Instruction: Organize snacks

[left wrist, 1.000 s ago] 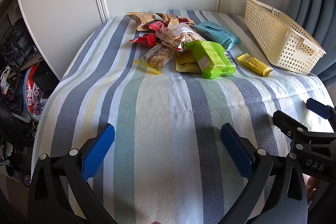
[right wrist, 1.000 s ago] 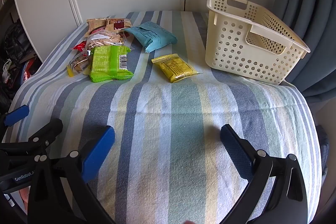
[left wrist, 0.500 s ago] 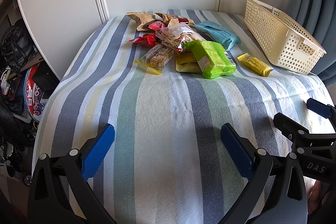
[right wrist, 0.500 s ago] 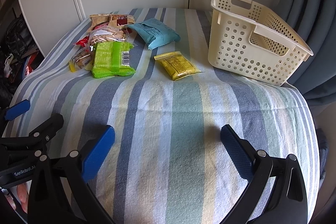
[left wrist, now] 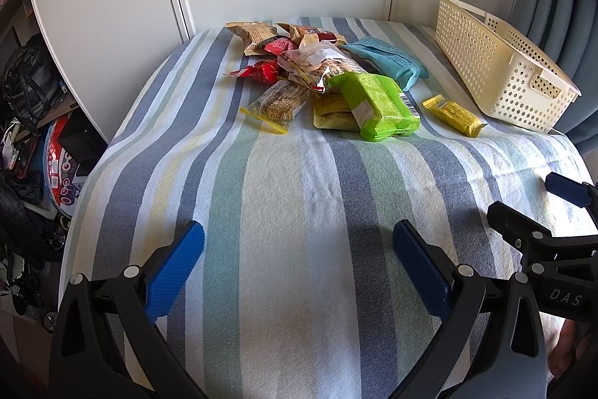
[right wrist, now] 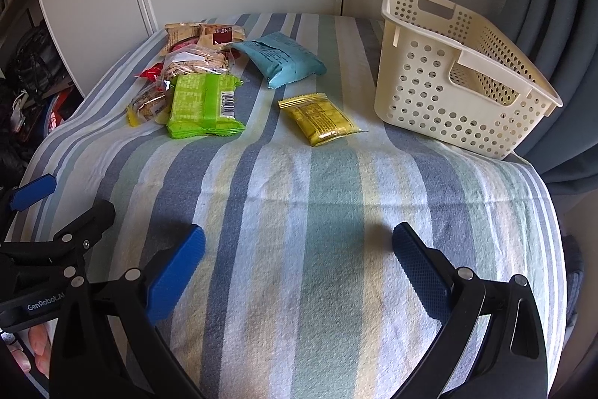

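- Hovering low over the near part of the striped cloth point(left wrist: 299, 197), the left gripper point(left wrist: 297, 266) has its blue pads wide apart and holds nothing.
- Right gripper point(right wrist: 298, 266) is beside it, also with pads spread wide and nothing between them; each gripper shows at the edge of the other's view.
- Snacks lie in a loose pile at the far side of the cloth, well apart from both grippers.
- Green pack point(right wrist: 203, 105) is at the front of the pile and rests partly on a yellow packet point(left wrist: 330, 114).
- Clear bar wrapper point(left wrist: 274, 103) lies just left of them, with red wrappers point(left wrist: 263, 71) and brown packets point(left wrist: 254, 32) behind.
- Blue pack point(right wrist: 284, 62) lies at the right of the pile.
- One yellow pack point(right wrist: 319, 118) lies alone, between the pile and the basket point(right wrist: 429, 92).
- Basket stands at the far right of the cloth, near a grey curtain point(right wrist: 560, 25); no snack shows inside it, though part of its inside is hidden.
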`<state>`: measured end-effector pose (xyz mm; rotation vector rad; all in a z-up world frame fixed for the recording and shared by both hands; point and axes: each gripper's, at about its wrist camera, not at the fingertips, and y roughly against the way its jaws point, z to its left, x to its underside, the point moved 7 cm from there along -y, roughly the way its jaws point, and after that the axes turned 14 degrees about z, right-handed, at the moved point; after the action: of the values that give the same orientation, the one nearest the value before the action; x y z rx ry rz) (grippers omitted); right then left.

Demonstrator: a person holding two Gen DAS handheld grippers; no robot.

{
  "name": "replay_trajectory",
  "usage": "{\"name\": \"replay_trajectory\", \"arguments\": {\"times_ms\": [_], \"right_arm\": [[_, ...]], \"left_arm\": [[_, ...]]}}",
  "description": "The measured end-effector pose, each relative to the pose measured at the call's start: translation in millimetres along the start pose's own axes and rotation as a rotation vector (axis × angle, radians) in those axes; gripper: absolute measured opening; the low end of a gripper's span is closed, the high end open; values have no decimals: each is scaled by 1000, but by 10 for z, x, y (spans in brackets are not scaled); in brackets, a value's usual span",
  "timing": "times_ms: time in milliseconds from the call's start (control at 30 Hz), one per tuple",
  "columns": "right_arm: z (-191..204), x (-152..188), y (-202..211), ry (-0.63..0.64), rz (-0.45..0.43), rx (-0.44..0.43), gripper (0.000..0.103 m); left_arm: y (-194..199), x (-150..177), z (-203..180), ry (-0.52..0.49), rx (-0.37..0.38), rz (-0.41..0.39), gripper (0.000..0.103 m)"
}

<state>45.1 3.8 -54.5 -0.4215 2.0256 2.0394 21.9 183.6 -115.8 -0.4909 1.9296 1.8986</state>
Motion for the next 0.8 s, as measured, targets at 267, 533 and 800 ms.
{"name": "replay_trajectory", "arguments": {"times_ms": [267,533,800], "right_arm": [[24,-3,5,10,-4,-10,98],[8,-2,71,8,-23,-14,98],[33,-54,100,28,-32,1,98]], "left_arm": [[-6,-39,53,14,-30,-2,101],[54,-40,25,9,-47,-14,101],[92,-58,47,11,-46,-18,101]]}}
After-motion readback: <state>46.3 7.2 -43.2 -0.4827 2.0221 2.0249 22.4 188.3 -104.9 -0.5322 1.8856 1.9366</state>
